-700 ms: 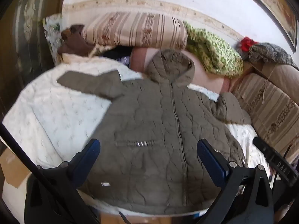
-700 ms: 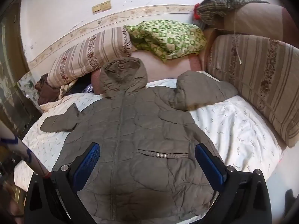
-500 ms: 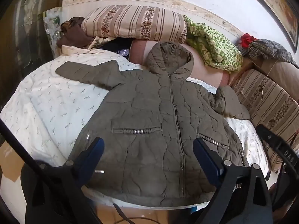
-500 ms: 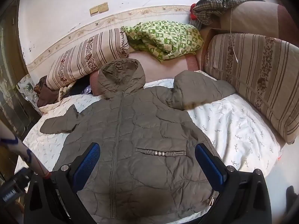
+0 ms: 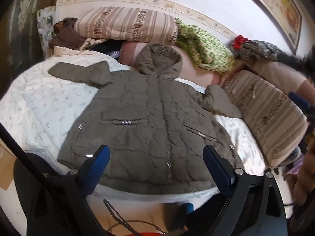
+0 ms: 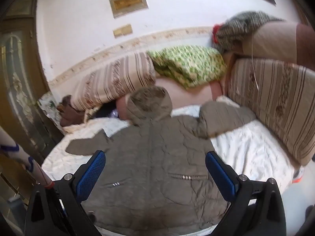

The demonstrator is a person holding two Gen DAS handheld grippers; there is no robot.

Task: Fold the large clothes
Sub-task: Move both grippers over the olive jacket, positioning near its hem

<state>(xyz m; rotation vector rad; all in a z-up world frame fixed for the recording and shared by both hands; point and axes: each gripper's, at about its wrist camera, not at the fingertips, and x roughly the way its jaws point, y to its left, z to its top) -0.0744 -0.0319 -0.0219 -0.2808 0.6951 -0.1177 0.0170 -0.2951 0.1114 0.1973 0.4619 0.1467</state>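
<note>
Left gripper [image 5: 156, 158] and right gripper [image 6: 155, 164] both stand with jaws wide apart, holding nothing, above the near hem of the olive hooded quilted jacket [image 5: 145, 122]. The jacket lies front-up, zipped, on the white bedspread [image 5: 39, 102]. Beyond the hood: striped cushion [image 5: 126, 24], green blanket [image 5: 206, 49].

One jacket [image 5: 149, 122]; two striped cushions [image 5: 126, 25] [image 5: 269, 114]; one green blanket [image 5: 204, 49]; two claws [image 5: 156, 163] [image 6: 155, 172].
</note>
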